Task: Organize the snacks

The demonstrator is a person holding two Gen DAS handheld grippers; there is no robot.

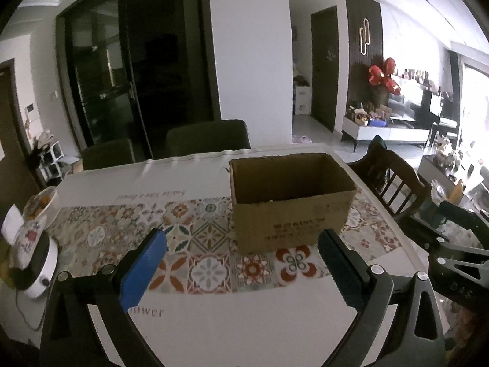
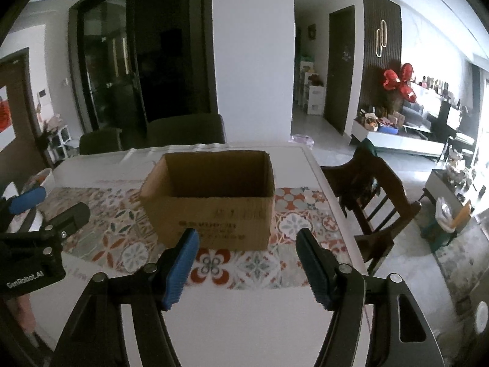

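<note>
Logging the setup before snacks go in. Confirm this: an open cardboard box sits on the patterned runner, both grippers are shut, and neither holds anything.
One thing is wrong: both grippers are open, not shut. The left gripper shows wide-apart fingers in the left wrist view, the right gripper likewise in the right wrist view. The cardboard box is open, sits on the patterned runner, and neither gripper holds anything.

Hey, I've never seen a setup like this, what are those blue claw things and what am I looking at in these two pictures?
Those are two handheld grippers, one in each of a person's hands, each with a camera looking along its blue-padded fingers. One picture is from the left gripper, the other from the right gripper. Both are open and hold nothing. Ahead, on a table with a patterned cloth, stands an open cardboard box. At the table's left edge sits a bowl. What the box contains cannot be made out.
</note>
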